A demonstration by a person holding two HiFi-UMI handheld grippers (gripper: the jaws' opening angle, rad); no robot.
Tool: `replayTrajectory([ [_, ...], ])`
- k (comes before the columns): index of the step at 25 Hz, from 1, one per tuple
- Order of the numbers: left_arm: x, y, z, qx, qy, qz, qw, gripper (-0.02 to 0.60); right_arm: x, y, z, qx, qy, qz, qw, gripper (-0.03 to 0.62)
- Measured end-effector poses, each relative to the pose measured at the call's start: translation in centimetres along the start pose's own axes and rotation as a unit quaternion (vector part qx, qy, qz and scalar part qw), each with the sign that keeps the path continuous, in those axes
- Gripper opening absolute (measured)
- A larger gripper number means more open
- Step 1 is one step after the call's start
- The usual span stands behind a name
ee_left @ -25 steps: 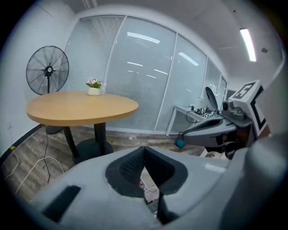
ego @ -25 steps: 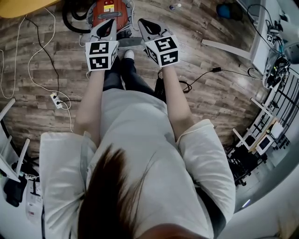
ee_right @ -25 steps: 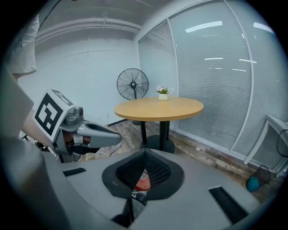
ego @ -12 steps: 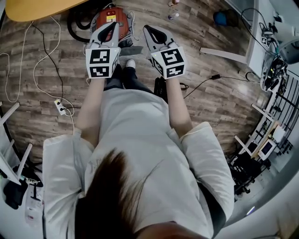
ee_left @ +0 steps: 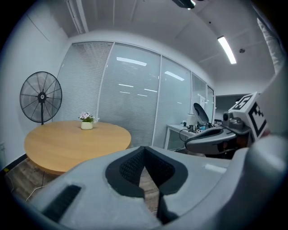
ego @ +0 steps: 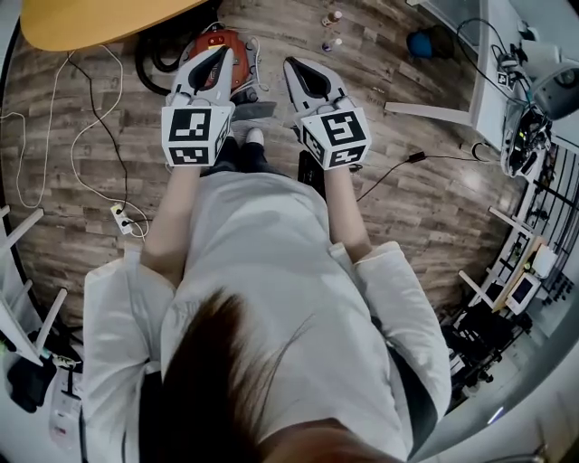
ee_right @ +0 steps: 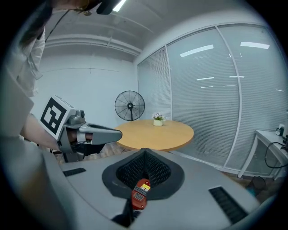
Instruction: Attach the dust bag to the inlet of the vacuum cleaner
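The wood-plank floor (ego: 434, 217) carries a red vacuum cleaner (ego: 220, 40), a white power strip (ego: 118, 214) and a round wooden table (ego: 90, 23)

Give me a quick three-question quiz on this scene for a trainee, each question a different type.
1. True or false: the left gripper holds something between its jaws.
2. What stands on the round table? A) a laptop B) a flower pot C) a kettle
3. Fill in: the red vacuum sits on the ___.

Key: 1 false, its jaws are shut on nothing; 2 B; 3 floor.
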State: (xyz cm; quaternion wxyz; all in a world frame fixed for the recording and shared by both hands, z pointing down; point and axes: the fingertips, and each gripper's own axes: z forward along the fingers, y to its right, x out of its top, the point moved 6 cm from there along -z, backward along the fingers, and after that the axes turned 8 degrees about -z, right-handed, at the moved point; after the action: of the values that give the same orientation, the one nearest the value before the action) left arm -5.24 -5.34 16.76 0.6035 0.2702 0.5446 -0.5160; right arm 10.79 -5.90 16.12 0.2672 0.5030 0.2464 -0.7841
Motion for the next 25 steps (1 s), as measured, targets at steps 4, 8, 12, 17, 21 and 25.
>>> replayTrajectory([
  [4, 1.1, 0.6, -1.3, -0.007, 0.013, 0.004, 0.9999, 0.017, 0.7, -0.3, -1.3, -0.009, 0.006, 0.002, 1.0, 0.002],
  [8, 1.9, 1.0, -2.4, -0.008, 0.026, 0.011, 0.9996, 0.017, 0.7, -0.6, -2.8, -0.017, 0.011, 0.005, 1.0, 0.002],
  [12, 2.1, 1.0, -3.8, -0.008, 0.036, 0.013, 0.9993, 0.017, 0.6, -1.0, -4.3, -0.031, 0.019, 0.009, 0.999, 0.002],
  [17, 2.2, 1.4, -5.4, -0.013, 0.05, 0.018, 0.9985, 0.017, 0.6, -1.1, -5.6, -0.051, 0.035, 0.01, 0.998, 0.002],
  [21, 2.6, 2.1, -6.2, -0.027, 0.057, 0.031, 0.9975, 0.017, 1.2, -0.5, -6.3, -0.067, 0.048, 0.008, 0.997, 0.002],
  [25, 2.6, 2.5, -6.8, -0.026, 0.062, 0.044, 0.9968, 0.017, 1.5, -0.6, -6.9, -0.07, 0.052, 0.007, 0.996, 0.002],
])
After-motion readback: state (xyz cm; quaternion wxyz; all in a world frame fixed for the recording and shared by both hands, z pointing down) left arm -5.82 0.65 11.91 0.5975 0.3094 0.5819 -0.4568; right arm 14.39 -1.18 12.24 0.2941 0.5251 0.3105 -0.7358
